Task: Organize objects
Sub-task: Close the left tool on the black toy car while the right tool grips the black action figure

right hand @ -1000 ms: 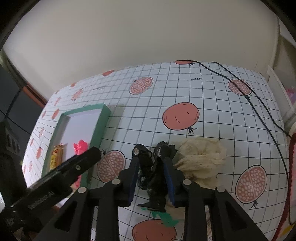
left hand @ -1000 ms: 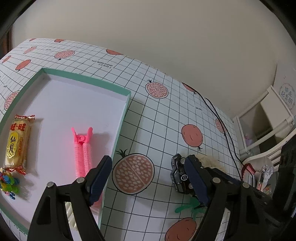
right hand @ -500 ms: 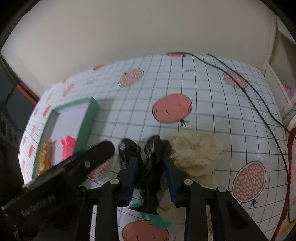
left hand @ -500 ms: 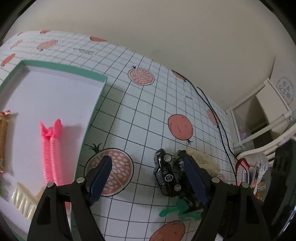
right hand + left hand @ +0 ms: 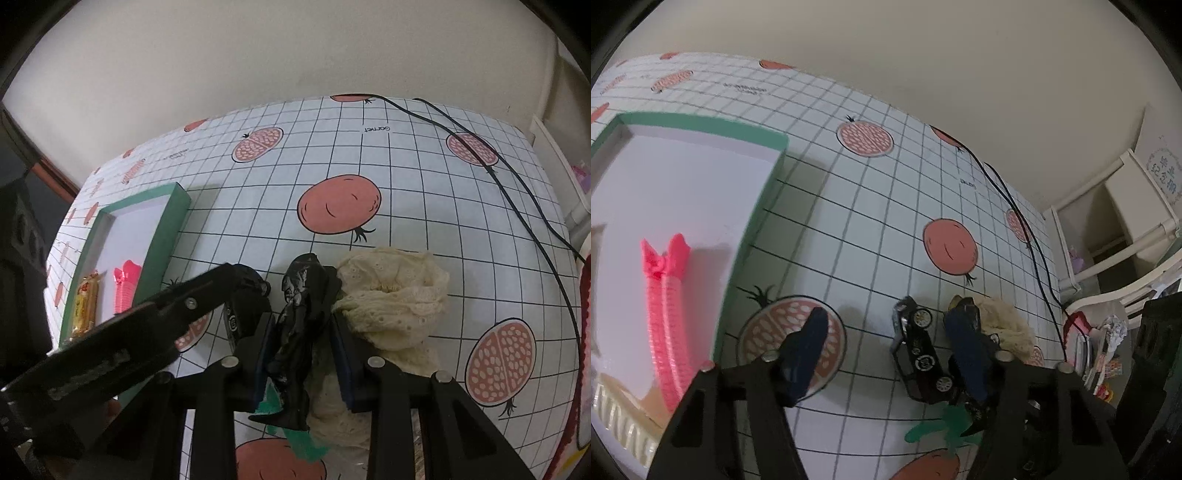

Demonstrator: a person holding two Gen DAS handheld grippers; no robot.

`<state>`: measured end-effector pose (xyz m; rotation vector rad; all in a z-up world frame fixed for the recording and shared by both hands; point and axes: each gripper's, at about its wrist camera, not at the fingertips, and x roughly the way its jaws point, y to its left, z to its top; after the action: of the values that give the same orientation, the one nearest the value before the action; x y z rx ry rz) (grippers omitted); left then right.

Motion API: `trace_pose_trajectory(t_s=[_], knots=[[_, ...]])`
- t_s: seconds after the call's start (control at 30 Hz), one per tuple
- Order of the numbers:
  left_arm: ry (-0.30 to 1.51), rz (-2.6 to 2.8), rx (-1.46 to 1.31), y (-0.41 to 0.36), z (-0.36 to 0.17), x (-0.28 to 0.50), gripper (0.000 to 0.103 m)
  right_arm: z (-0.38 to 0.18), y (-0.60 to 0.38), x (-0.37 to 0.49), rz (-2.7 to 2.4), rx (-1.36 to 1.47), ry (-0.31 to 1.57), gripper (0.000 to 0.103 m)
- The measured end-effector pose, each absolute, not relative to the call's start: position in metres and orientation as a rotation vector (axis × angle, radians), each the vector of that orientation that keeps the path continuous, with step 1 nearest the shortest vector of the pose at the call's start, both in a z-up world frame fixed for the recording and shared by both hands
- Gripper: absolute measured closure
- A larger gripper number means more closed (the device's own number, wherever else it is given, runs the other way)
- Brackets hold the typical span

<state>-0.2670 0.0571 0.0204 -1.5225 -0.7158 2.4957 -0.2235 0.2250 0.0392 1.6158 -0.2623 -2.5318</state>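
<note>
A black toy car (image 5: 919, 354) lies on its side on the pomegranate-print tablecloth (image 5: 871, 229). My left gripper (image 5: 886, 349) straddles it with jaws closing; the right finger is next to the car and the left finger (image 5: 809, 347) still stands well apart. In the right wrist view that gripper's arm (image 5: 184, 306) reaches in from the left over the car (image 5: 243, 314). My right gripper (image 5: 303, 354) is shut on a black figure (image 5: 299, 321), held just beside the car and against a cream lace cloth (image 5: 395, 295).
A green-rimmed white tray (image 5: 701, 125) at the left holds a pink ribbed clip (image 5: 665, 314), a cream comb (image 5: 620, 413) and a snack packet (image 5: 86, 302). A black cable (image 5: 517, 184) runs along the table's right side. White shelving (image 5: 1126, 221) stands beyond the table.
The left gripper has moved right from the tray's edge and down over the toy car, and its jaws have narrowed. The right gripper has kept its hold on the black figure.
</note>
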Motion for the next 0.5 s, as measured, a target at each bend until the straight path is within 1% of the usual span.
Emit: trace_pose_trajectory(t_s=[0.03, 0.1, 0.3, 0.37, 0.5], knots=[[-0.710, 2.494, -1.523, 0.058, 0.020, -0.267, 0.039, 0.040, 0.226, -0.223, -2.529, 1.614, -0.264, 0.071], [-0.693, 2.492, -1.525, 0.060, 0.020, -0.267, 0.047, 0.040, 0.228, -0.223, -2.523, 1.613, -0.270, 0.071], [-0.671, 2.480, -1.548, 0.066, 0.017, -0.268, 0.057, 0.042, 0.235, -0.221, -2.506, 1.607, -0.303, 0.071], [-0.670, 2.471, -1.557, 0.068, 0.015, -0.268, 0.060, 0.040, 0.237, -0.220, -2.508, 1.616, -0.298, 0.071], [-0.685, 2.459, -1.566, 0.068, 0.013, -0.267, 0.060, 0.038, 0.238, -0.220, -2.503, 1.621, -0.303, 0.071]])
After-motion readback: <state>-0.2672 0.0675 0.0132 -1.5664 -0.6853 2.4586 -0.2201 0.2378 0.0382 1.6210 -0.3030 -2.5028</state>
